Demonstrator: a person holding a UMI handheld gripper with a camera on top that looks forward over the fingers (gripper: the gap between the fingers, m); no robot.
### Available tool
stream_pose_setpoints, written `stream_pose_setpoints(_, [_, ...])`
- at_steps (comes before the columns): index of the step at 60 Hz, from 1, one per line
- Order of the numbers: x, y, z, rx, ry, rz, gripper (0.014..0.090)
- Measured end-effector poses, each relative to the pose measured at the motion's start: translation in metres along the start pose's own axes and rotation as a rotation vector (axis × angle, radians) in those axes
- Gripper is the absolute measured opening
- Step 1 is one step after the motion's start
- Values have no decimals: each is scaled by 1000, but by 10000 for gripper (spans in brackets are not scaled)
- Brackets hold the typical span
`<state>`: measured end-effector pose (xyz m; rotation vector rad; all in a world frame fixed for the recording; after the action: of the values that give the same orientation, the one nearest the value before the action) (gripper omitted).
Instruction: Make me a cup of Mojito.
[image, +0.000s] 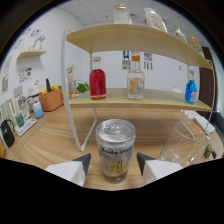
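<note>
Gripper view: the gripper (114, 162) is spread, its two pale fingers (80, 164) standing to either side of a silver can (115, 150) with a visible gap between each fingertip and the can wall. The can stands upright on the wooden table (50, 140), lid up with its pull tab showing, and a printed label with yellow at the bottom; the label's wording is too blurred to read. Just right of the can, near the right finger, a clear glass (187, 142) stands on the table, apart from the can. Beyond the can rises a two-tier shelf (140, 97) on white legs. On its lower board stand a bottle of red liquid (97, 80), a clear bottle (135, 80) with an orange label to its right, and a small blue bottle (190, 91) at the far right end; some greenery (81, 88) sits left of the red bottle. On the upper board stand further bottles (121, 12), only partly seen. Left of the shelf, on the table, are an orange pot (51, 99), a light blue cup (38, 110) and a white rack (22, 122) of small items. Papers are fixed to the white wall (115, 57) behind the shelf.
</note>
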<state>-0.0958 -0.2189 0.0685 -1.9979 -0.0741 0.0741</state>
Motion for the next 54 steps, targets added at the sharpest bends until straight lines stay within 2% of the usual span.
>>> stream_pose_setpoints(4, [2,-6,-14,-19,17,4,850])
stream_pose_setpoints(16, [0,-31,-77,-46,-16,20,852])
stream_pose_setpoints(31, [33,-31,-152,-96,29,-29,857])
stream_pose_setpoints(54, [103,-32,-193,-115,120,-11,856])
